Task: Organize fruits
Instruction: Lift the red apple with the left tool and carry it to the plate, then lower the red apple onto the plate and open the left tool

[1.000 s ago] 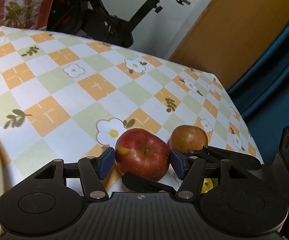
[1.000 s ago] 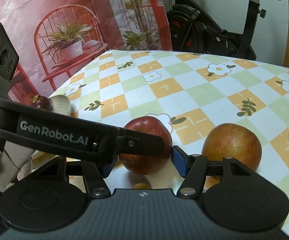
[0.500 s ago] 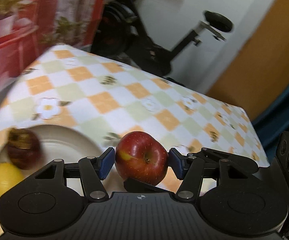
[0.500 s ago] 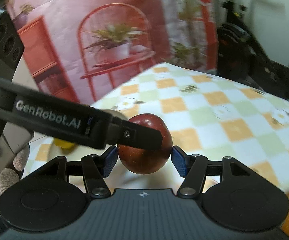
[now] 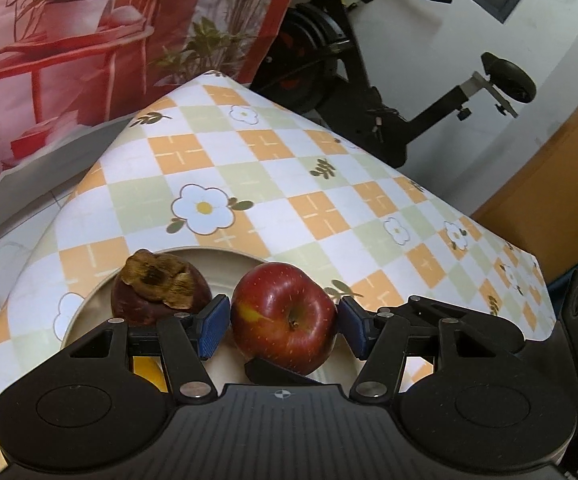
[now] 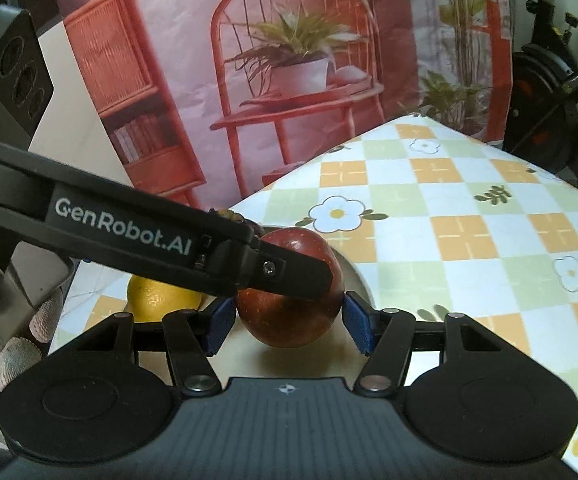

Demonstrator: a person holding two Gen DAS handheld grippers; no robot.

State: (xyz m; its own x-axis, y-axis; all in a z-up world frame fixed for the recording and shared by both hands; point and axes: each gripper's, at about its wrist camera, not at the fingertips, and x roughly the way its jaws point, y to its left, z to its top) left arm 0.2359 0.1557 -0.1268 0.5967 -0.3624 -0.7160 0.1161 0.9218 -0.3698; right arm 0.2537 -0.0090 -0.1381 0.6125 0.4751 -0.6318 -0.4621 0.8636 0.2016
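The left gripper (image 5: 284, 327) holds a red apple (image 5: 284, 317): its two blue pads press on the apple's sides. The right gripper (image 6: 289, 322) is closed on the same apple (image 6: 289, 316) from another side, and its pads touch the fruit too. In the right wrist view one finger of the left gripper crosses over the top of the apple. The apple is over a cream plate (image 5: 225, 258) that stands at the corner of the tabletop (image 5: 329, 208); it is not clear whether it touches the plate. On the plate, just beside the apple, lies a mangosteen (image 5: 161, 294) with a dry brown cap, and near it a yellow fruit (image 6: 159, 300). A gloved hand (image 6: 17, 340) holds the left gripper.
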